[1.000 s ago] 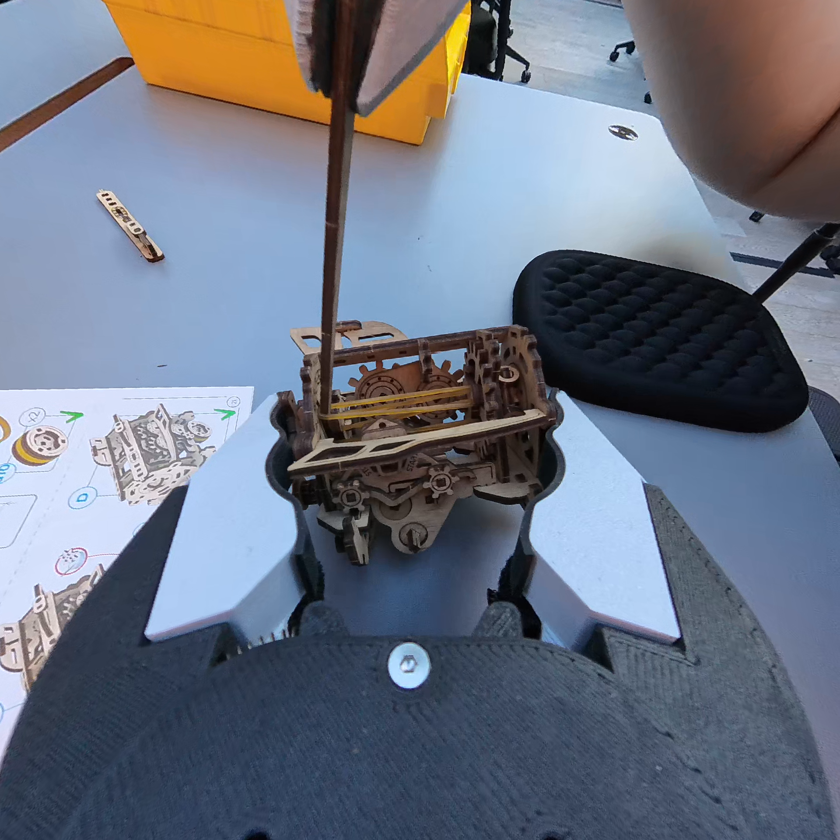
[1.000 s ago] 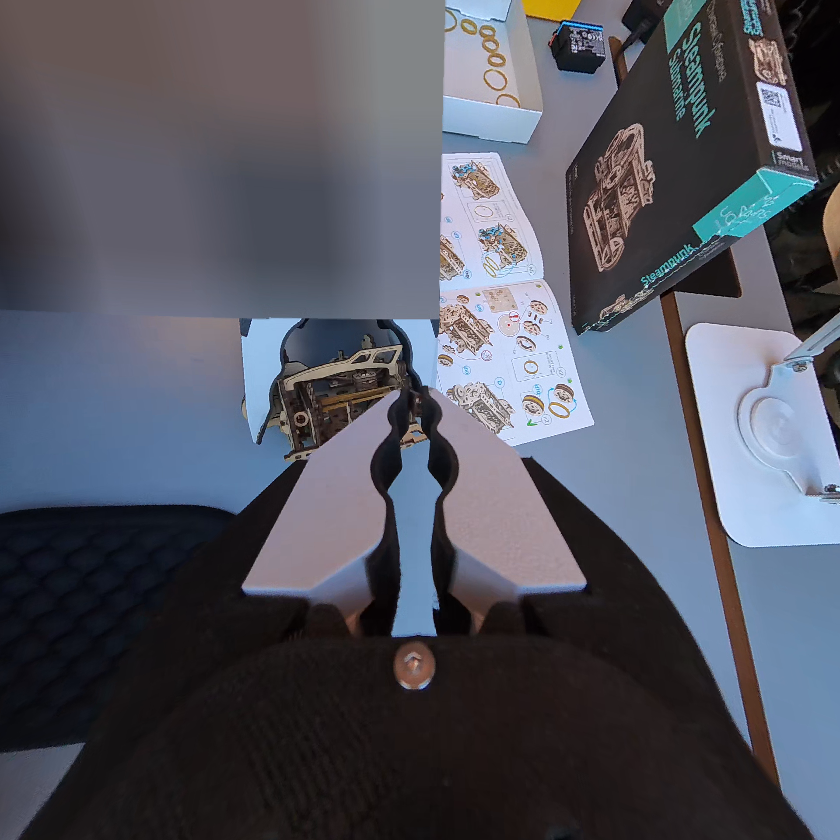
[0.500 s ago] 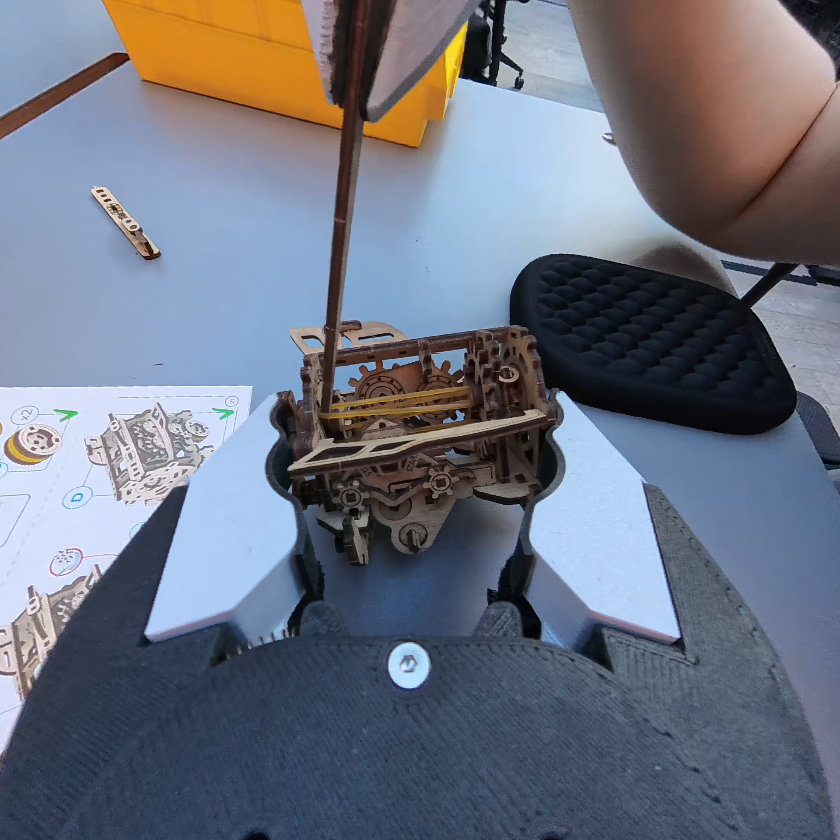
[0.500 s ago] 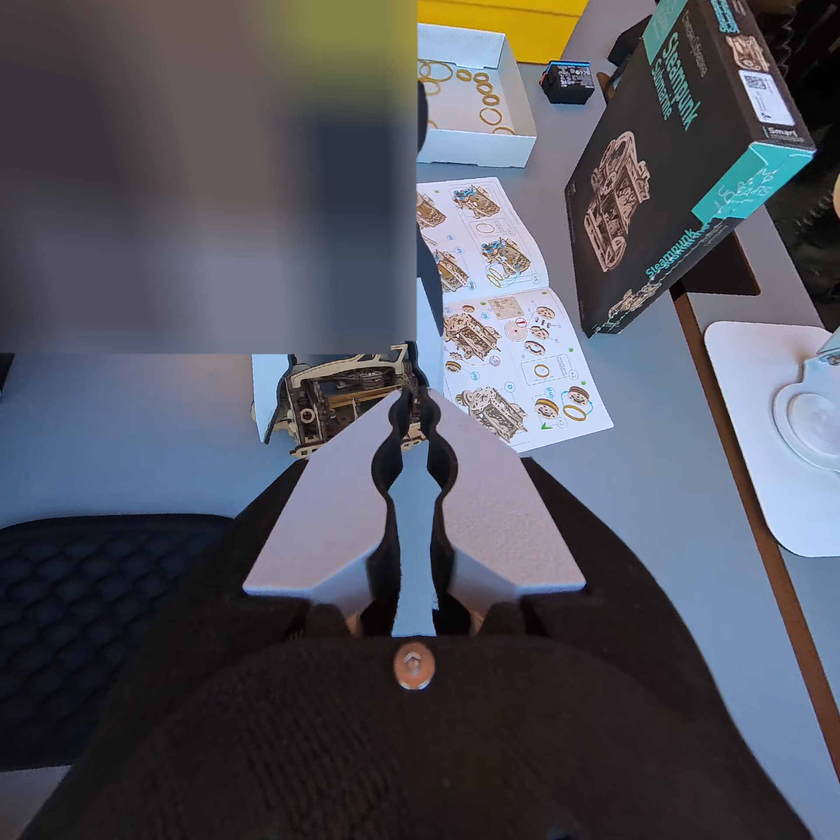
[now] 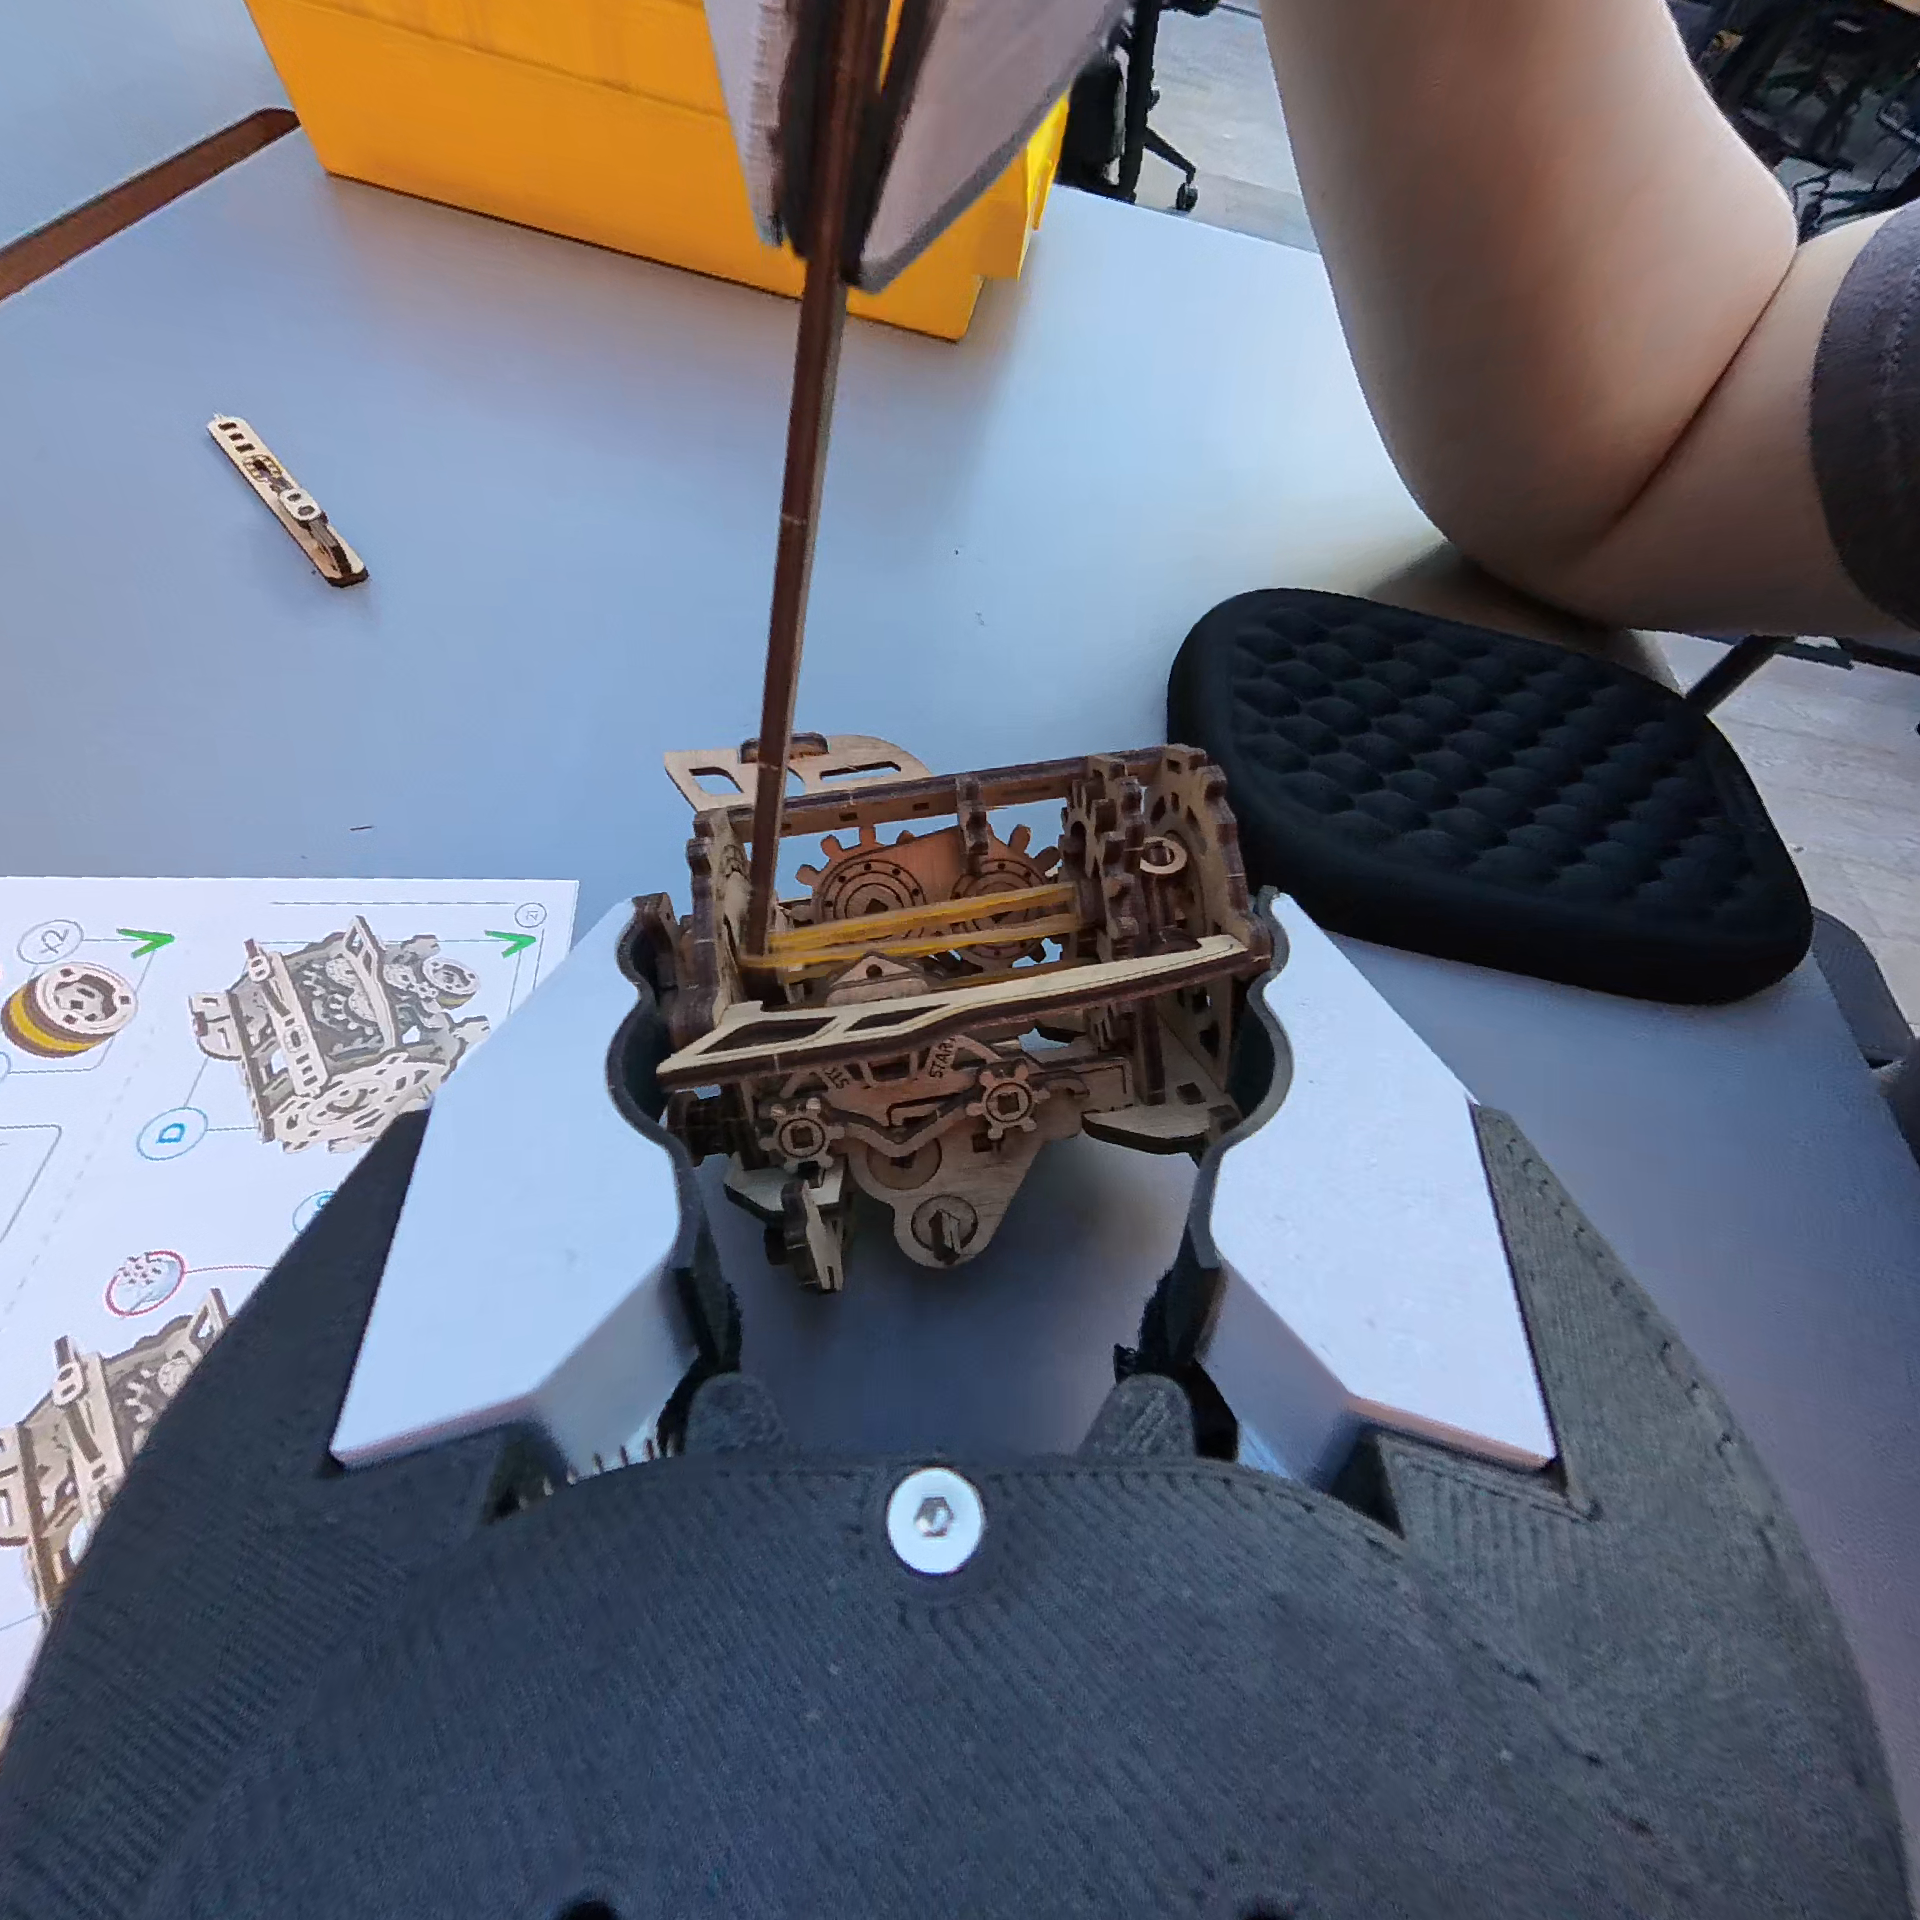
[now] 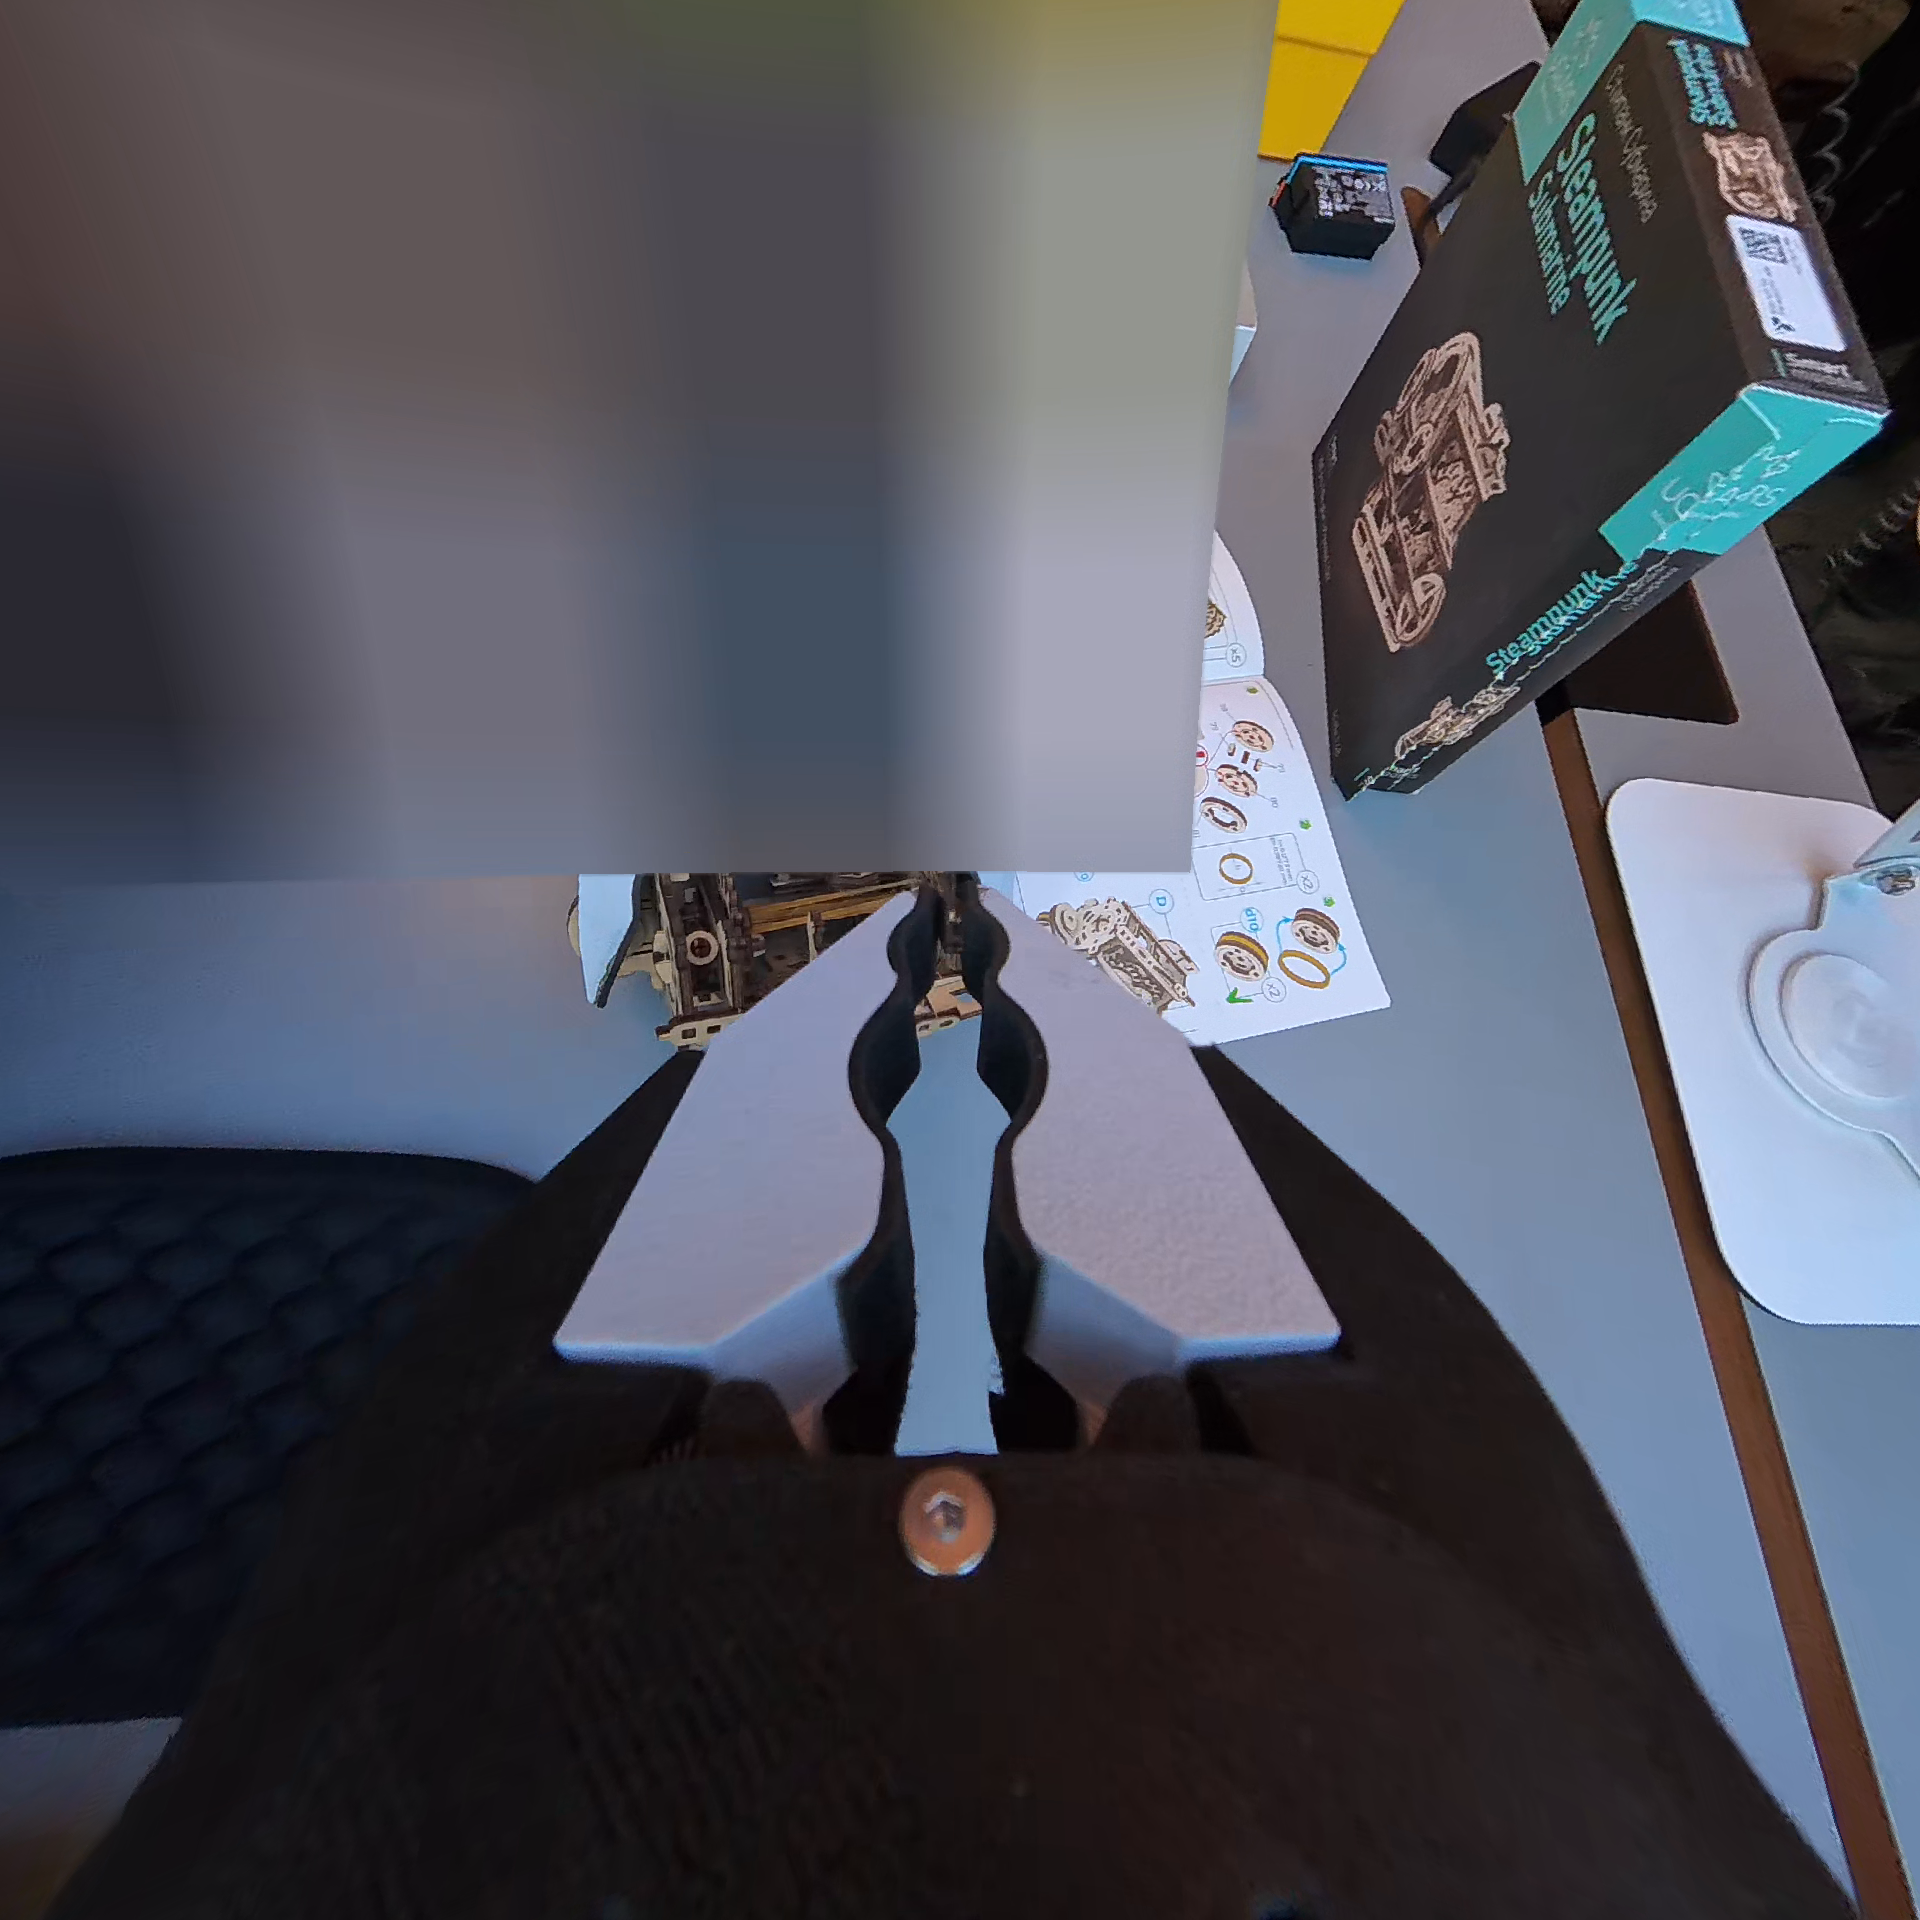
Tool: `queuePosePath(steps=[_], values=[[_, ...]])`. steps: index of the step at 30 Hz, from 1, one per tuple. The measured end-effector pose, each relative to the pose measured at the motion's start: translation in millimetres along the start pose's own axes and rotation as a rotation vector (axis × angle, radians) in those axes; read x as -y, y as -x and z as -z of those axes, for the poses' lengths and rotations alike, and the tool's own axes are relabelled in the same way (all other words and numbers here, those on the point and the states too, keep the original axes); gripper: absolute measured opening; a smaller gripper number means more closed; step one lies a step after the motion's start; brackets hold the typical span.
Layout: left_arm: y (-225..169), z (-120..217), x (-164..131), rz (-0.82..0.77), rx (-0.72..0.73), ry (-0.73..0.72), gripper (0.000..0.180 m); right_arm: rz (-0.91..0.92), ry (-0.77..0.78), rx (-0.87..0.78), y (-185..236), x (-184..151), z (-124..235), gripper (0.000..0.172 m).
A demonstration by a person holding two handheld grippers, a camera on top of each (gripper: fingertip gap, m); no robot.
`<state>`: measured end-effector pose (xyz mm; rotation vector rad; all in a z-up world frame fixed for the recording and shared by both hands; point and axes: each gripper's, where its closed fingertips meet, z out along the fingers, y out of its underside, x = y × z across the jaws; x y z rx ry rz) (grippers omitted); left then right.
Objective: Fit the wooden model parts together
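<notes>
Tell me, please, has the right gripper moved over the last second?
Yes: in the left wrist view, the right gripper has shifted rightward against the yellow box.

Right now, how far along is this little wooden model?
Much looks built: the wooden model already has a frame, gears and yellow rubber bands strung across. In hand: the left claw grips the model by its sides, while the right claw, shut on a thin dark wooden stick, works its tip in beside the bands. One loose wooden strip lies unused on the table, so more probably remains.
</notes>
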<state>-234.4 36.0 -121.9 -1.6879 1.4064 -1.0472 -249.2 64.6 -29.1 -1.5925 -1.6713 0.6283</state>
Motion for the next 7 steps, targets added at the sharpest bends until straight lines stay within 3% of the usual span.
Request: queuePosePath(steps=[7], values=[[-0.7, -1.0, 0.1, -0.013, 0.000, 0.002, 0.109, -0.050, -0.036, 0.019, -7.6, -4.7, 6.3, 0.002]])
